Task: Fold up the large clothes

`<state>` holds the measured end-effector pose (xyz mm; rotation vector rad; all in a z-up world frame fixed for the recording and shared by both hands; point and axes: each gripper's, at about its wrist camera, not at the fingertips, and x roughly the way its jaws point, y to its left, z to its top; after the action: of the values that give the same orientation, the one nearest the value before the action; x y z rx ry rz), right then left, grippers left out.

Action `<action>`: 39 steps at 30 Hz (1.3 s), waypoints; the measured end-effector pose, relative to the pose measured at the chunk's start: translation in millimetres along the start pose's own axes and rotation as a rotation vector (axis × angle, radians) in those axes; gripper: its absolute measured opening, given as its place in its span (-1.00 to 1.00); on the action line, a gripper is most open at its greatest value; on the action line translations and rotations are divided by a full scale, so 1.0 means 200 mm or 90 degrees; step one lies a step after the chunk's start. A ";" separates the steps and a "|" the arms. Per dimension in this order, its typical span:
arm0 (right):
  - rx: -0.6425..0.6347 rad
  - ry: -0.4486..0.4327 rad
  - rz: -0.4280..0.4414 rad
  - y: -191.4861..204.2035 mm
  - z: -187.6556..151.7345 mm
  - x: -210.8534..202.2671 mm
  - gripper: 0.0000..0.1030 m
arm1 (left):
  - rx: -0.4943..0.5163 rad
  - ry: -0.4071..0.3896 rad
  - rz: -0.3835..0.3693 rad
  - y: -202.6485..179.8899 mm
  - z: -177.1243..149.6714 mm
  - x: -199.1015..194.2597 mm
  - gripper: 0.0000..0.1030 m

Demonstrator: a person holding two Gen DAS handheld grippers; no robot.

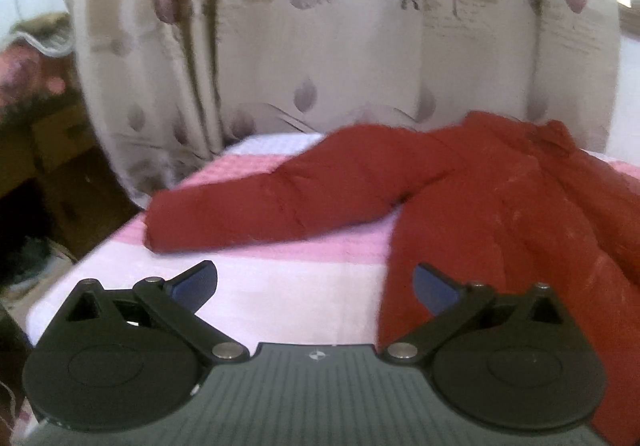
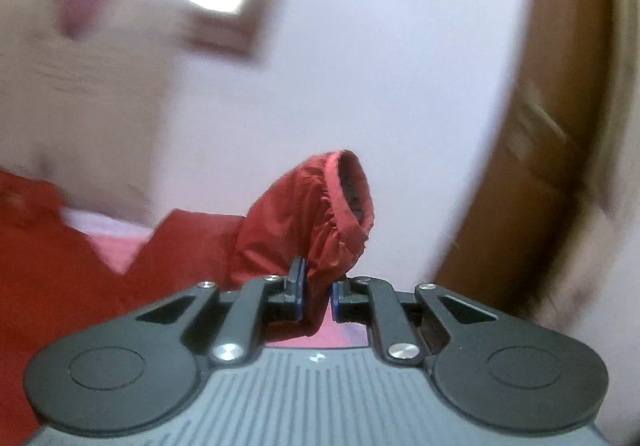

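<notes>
A red padded jacket (image 1: 500,206) lies spread on a pink and white striped bed cover (image 1: 280,270). One sleeve (image 1: 280,198) stretches left across the bed. My left gripper (image 1: 316,284) is open and empty, low over the cover just left of the jacket's hem. My right gripper (image 2: 316,294) is shut on the other sleeve near its cuff (image 2: 344,202) and holds it lifted above the bed, the cuff opening facing right. The rest of the jacket (image 2: 48,246) lies to the left in the right wrist view.
A flowered curtain (image 1: 320,46) hangs behind the bed. Cardboard boxes (image 1: 60,150) and clutter stand on the floor to the left. A brown wardrobe or door (image 2: 540,166) and a white wall (image 2: 360,86) are at the right.
</notes>
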<state>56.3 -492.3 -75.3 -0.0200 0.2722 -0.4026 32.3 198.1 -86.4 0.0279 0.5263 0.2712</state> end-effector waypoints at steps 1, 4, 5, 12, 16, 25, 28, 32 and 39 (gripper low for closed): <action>0.004 0.024 -0.016 -0.08 -0.06 0.05 -0.75 | 0.002 0.004 -0.013 0.00 0.00 0.01 1.00; 0.063 0.097 -0.027 -0.25 -0.25 0.14 -0.33 | 0.008 0.036 -0.052 -0.01 -0.02 0.04 1.00; 0.087 0.110 -0.035 -0.29 -0.32 0.14 0.10 | 0.007 0.051 -0.064 0.00 -0.03 0.05 1.00; 0.240 0.058 0.181 -0.26 -0.57 -0.24 0.57 | -0.013 0.085 -0.129 0.03 -0.07 0.08 1.00; 0.262 0.140 0.440 0.05 -0.74 -0.48 0.65 | -0.014 0.104 -0.152 0.01 -0.11 0.10 0.99; 0.255 0.267 0.585 0.65 -0.96 -0.55 0.55 | -0.106 0.187 -0.268 0.00 -0.19 0.15 -0.32; 0.245 0.262 0.586 0.66 -0.94 -0.56 -0.41 | -0.086 0.170 -0.272 -0.03 -0.20 0.06 -0.62; 0.224 0.229 0.578 0.55 -0.89 -0.62 -0.67 | -0.046 0.171 -0.282 -0.08 -0.25 -0.09 -0.69; 0.249 0.290 0.577 0.45 -0.99 -0.65 -0.51 | 0.030 0.136 -0.268 -0.08 -0.36 -0.30 -0.06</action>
<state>-76.5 -351.0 -238.3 0.5671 0.6079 0.4580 -50.5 162.9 -121.2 -0.0669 0.7355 -0.1515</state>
